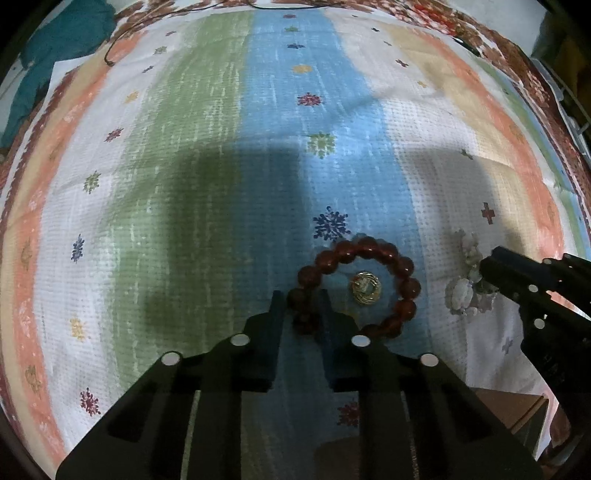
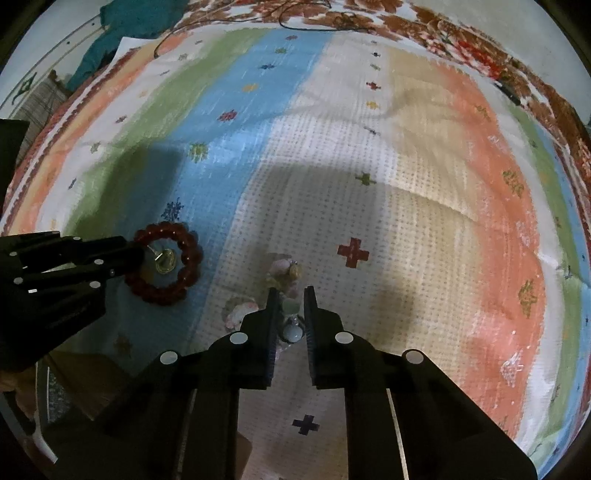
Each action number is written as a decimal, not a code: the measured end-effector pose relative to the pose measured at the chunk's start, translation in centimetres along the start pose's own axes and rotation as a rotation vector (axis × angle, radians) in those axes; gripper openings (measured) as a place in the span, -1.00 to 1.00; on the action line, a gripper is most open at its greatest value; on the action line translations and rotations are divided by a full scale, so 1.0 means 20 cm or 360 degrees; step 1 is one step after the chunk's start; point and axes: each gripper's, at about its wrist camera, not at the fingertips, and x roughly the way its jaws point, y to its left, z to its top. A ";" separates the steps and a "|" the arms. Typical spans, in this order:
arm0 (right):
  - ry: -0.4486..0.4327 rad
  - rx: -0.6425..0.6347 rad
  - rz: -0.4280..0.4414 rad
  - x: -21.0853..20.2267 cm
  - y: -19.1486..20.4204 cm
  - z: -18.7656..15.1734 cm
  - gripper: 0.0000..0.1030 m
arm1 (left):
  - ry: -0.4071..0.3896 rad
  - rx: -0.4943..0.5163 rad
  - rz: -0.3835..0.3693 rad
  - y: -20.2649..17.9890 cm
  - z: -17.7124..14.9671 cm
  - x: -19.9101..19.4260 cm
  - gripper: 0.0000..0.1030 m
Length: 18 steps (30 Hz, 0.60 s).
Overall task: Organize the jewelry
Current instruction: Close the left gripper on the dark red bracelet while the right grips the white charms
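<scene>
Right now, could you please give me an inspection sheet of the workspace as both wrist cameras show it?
Surface: striped woven cloth with small flower and cross motifs, partly in shadow.
Job's things: dark red round-bead bracelet lying flat on the blue stripe; small gold-coloured metal ornament inside its ring; pale pink and white beaded jewelry piece on the white stripe.
Clutter: teal fabric at the far left edge; brown cardboard box nearest the cameras.
Grippers: left gripper straddles the bracelet's near beads; right gripper straddles the pale piece; both not closed.
Cables: thin dark cord at the far edge.
Surroundings: red-brown floral cloth beyond.
</scene>
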 end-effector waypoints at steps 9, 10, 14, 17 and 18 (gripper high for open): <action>-0.0044 -0.0028 0.0008 -0.05 0.01 0.00 -0.77 | -0.0030 0.0003 0.0002 0.00 -0.01 -0.06 -0.76; -0.0054 -0.0029 0.0008 -0.06 0.01 0.00 -0.77 | -0.0041 0.0003 -0.0001 0.01 -0.01 -0.07 -0.76; -0.0102 -0.0023 0.0014 -0.13 0.01 0.00 -0.77 | -0.0079 -0.0008 -0.0017 0.01 -0.03 -0.15 -0.76; -0.0122 -0.0021 0.0017 -0.16 0.01 -0.01 -0.77 | -0.0113 -0.0011 -0.0029 -0.01 -0.04 -0.21 -0.76; -0.0127 -0.0021 0.0020 -0.17 0.00 -0.01 -0.77 | -0.0125 -0.0011 -0.0033 -0.01 -0.04 -0.23 -0.76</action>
